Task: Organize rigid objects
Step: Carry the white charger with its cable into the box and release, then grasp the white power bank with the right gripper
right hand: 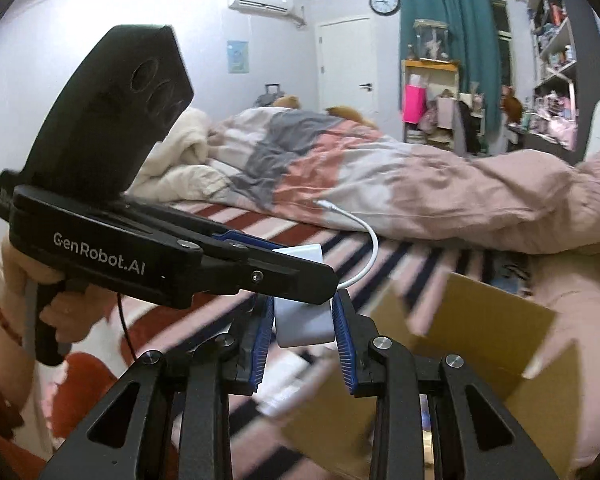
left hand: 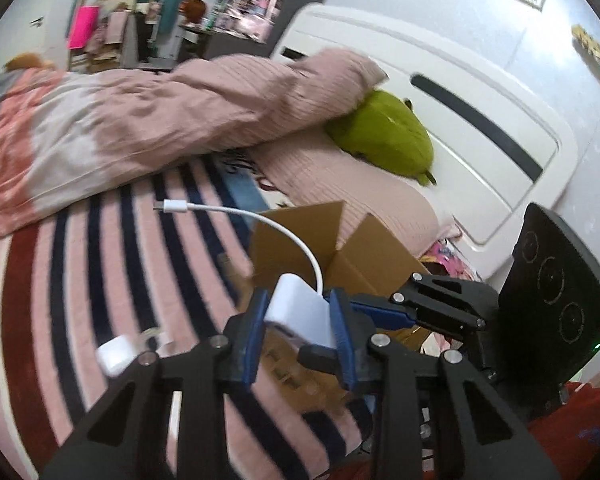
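Both grippers hold one white adapter with a short white cable above the striped bed. In the left wrist view my left gripper (left hand: 300,320) is shut on the adapter (left hand: 298,310), its cable (left hand: 260,218) arching up and left. The right gripper's finger (left hand: 384,312) comes in from the right and touches the same adapter. In the right wrist view my right gripper (right hand: 302,316) is shut on the adapter (right hand: 304,322), with the left gripper (right hand: 260,272) clamped on it from the left. An open cardboard box (left hand: 364,256) sits just beyond; it also shows in the right wrist view (right hand: 480,340).
A small white charger block (left hand: 114,354) lies on the striped blanket (left hand: 100,264) at the left. A pink duvet (left hand: 140,120) is heaped across the bed, a green plush (left hand: 384,136) lies against the white headboard (left hand: 460,92). Shelves and clutter stand far behind.
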The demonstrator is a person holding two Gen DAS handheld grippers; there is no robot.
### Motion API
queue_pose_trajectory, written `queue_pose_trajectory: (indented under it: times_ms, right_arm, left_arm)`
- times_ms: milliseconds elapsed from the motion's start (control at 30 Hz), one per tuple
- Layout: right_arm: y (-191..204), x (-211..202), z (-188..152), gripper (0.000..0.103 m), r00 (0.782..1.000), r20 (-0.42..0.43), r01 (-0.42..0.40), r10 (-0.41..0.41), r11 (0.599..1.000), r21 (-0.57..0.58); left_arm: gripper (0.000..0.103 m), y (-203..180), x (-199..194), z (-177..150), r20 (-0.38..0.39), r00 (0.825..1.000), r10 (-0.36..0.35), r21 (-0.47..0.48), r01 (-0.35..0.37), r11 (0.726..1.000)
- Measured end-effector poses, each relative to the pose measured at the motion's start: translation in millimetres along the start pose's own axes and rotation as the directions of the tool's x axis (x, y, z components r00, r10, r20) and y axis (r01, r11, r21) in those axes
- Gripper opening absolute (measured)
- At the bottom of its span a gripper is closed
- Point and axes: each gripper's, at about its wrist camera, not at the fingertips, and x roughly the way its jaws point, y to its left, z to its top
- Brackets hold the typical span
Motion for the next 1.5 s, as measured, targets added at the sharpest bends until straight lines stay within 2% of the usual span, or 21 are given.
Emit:
queue_pose_trajectory:
  times_ms: [233, 467, 600, 667, 733, 800, 933, 1133, 1300, 1500]
  right_arm:
    - [-56.2, -16.1, -18.7, 0.025, 0.989, -0.118, 0.093, -0.088, 0.995, 0.041]
    - [-90.3, -12.2, -29.0, 0.025, 0.965, -0.254, 0.101, -0.067, 0.987, 0.121]
    - [-93.7, -11.0, -31.2, 0.026, 0.954, -0.289, 0.118, -0.075, 0.984, 0.134]
    - [-95.4, -10.7, -32.1, 0.033, 0.95, -0.303, 0.123, -0.075, 0.982, 0.143]
    - [-96.6, -8.3, -30.3, 0.047, 0.947, -0.31, 0.133, -0.083, 0.98, 0.146]
    - [-92.0, -9.0, -28.4, 0.05, 0.946, -0.31, 0.139, -0.091, 0.981, 0.136]
    - [-80.2, -5.4, -19.6, 0.056, 0.948, -0.302, 0.137, -0.097, 0.984, 0.115]
    - [-40.9, 4.6, 2.0, 0.056, 0.964, -0.249, 0.109, -0.089, 0.992, 0.069]
    - [10.6, 30.1, 19.8, 0.056, 0.976, -0.216, 0.02, -0.016, 1.0, 0.015]
    - [66.3, 81.5, 19.2, 0.055, 0.959, -0.27, -0.091, 0.089, 0.996, 0.007]
  left_arm:
    - [0.028, -28.2, 63.0, 13.5, -0.11, 0.993, -0.033, 0.046, 0.038, 0.998]
    - [0.029, -32.0, 93.2, 17.1, -0.169, 0.985, -0.03, 0.057, 0.04, 0.998]
    - [0.045, -29.9, 90.7, 16.8, -0.157, 0.988, -0.006, 0.066, 0.016, 0.998]
    - [0.046, -29.2, 86.1, 15.8, -0.147, 0.989, 0.005, 0.07, 0.005, 0.998]
    - [0.048, -27.7, 78.8, 14.7, -0.133, 0.991, 0.014, 0.074, -0.004, 0.997]
    - [0.054, -24.7, 67.8, 13.2, -0.109, 0.993, 0.032, 0.077, -0.024, 0.997]
    - [0.055, -14.1, 41.4, 6.8, -0.059, 0.996, 0.066, 0.072, -0.061, 0.996]
    - [0.059, 25.9, -17.6, -13.5, 0.026, 0.989, 0.148, 0.011, -0.148, 0.989]
    - [0.059, 80.7, -66.0, -45.8, 0.057, 0.965, 0.257, -0.078, -0.252, 0.965]
    - [0.063, 136.1, -87.5, -88.5, 0.044, 0.933, 0.357, -0.173, -0.345, 0.923]
